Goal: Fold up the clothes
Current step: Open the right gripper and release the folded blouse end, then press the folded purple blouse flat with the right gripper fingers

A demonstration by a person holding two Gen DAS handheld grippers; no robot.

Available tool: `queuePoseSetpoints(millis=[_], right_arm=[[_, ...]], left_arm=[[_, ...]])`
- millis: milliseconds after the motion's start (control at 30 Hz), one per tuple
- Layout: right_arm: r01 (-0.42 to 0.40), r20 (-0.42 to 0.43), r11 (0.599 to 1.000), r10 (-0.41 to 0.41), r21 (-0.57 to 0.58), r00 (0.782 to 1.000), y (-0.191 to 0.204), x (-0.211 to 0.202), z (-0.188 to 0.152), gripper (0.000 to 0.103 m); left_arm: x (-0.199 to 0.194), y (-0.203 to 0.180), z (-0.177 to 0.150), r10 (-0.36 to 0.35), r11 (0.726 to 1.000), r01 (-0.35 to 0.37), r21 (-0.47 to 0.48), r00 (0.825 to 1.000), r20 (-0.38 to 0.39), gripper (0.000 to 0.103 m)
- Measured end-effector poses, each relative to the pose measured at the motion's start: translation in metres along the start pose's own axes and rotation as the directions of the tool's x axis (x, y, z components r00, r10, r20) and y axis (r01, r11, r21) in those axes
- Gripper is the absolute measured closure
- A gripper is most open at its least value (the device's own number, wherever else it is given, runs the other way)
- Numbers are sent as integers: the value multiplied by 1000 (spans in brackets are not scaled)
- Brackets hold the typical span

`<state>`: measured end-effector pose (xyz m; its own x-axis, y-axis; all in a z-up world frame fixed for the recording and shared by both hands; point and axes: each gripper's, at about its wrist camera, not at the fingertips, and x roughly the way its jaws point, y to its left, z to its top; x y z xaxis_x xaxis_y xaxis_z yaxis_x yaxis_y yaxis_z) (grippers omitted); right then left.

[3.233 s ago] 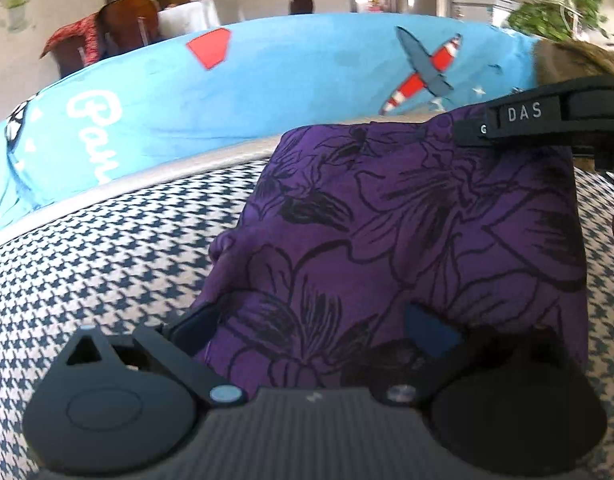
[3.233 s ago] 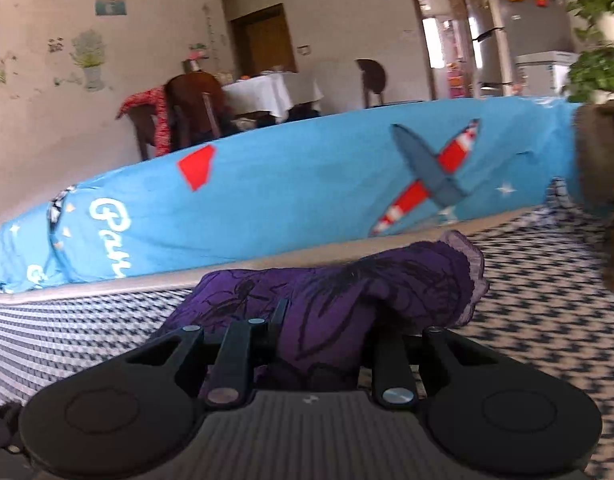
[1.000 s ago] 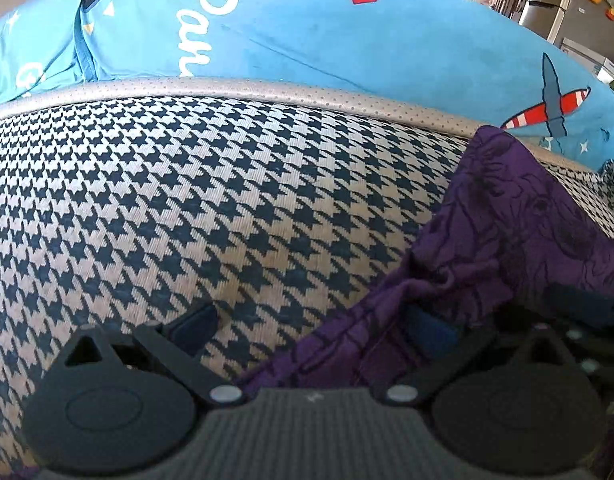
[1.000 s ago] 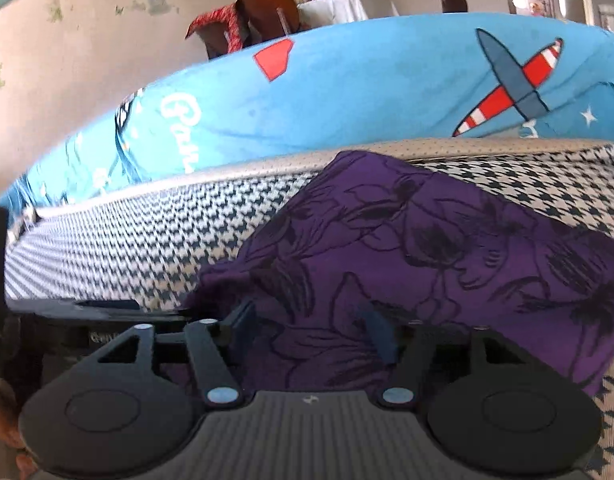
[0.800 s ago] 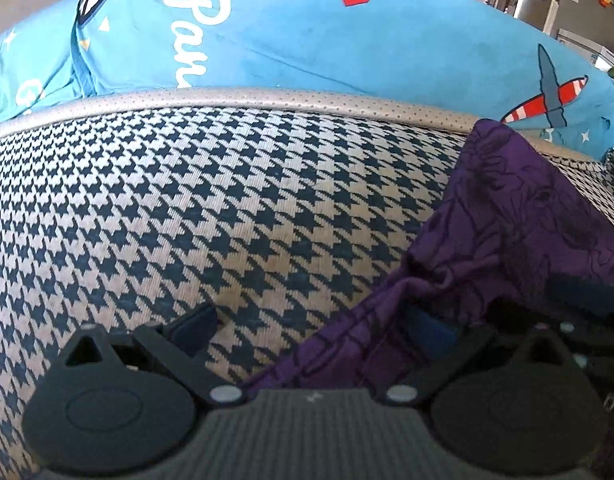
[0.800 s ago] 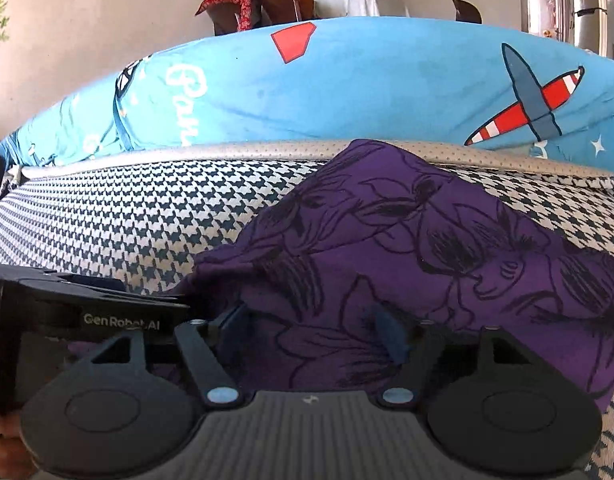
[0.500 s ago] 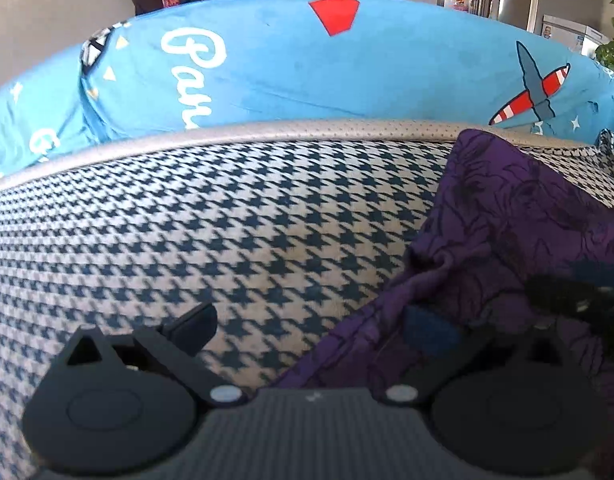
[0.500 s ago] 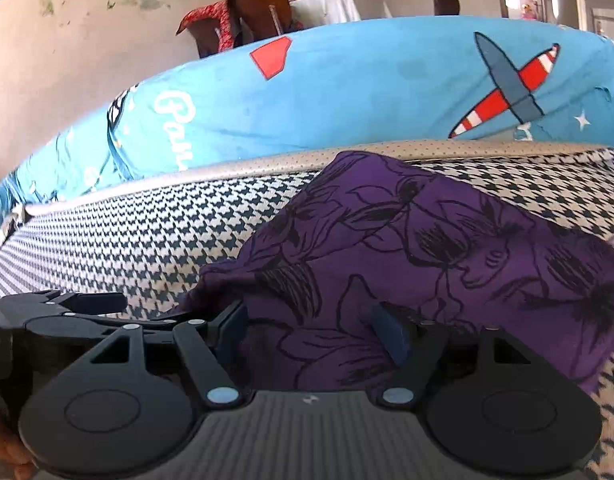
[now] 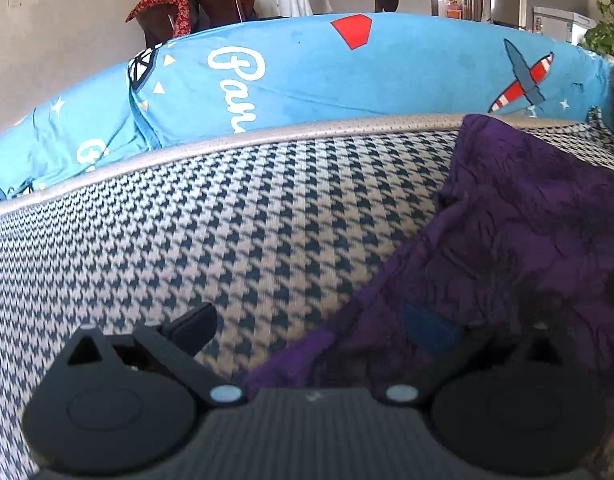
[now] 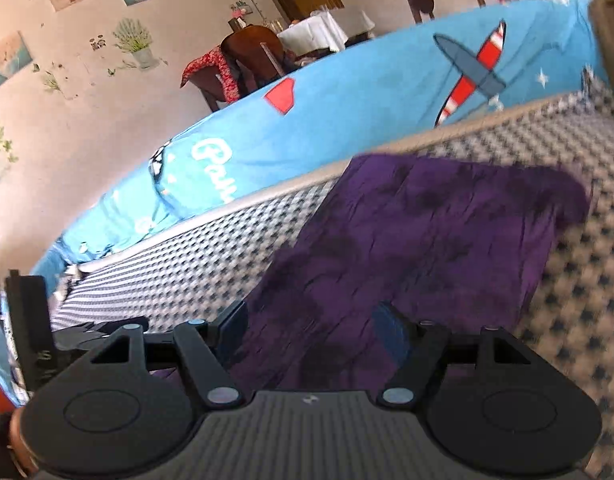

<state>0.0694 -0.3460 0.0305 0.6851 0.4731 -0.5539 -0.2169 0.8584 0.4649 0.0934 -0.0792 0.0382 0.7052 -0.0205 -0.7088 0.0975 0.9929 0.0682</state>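
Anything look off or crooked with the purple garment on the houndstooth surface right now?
Slightly. The purple garment lies mostly flat on the houndstooth surface, but its near left edge is bunched and puckered by the left gripper, and its far right corner looks turned under. No damage visible. Both grippers are open.

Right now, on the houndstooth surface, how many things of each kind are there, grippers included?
Purple floral garment: 1
Blue printed blanket along the far edge: 1
Grippers: 2, left gripper and right gripper
Total: 4
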Motion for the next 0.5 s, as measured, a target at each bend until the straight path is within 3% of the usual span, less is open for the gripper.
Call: queuePoseSetpoints(millis=[233, 367, 500], right_arm=[[-34, -76, 998, 39, 60, 996, 0, 3, -28, 32], [30, -130, 995, -17, 93, 991, -10, 9, -39, 35], [41, -114, 993, -28, 111, 993, -15, 4, -44, 39]], left_arm=[[-20, 5, -30, -22, 1000, 22, -7, 1000, -11, 0], [-22, 2, -45, -18, 1000, 19, 12, 999, -38, 0], [-22, 3, -57, -21, 1000, 22, 5, 997, -79, 0]])
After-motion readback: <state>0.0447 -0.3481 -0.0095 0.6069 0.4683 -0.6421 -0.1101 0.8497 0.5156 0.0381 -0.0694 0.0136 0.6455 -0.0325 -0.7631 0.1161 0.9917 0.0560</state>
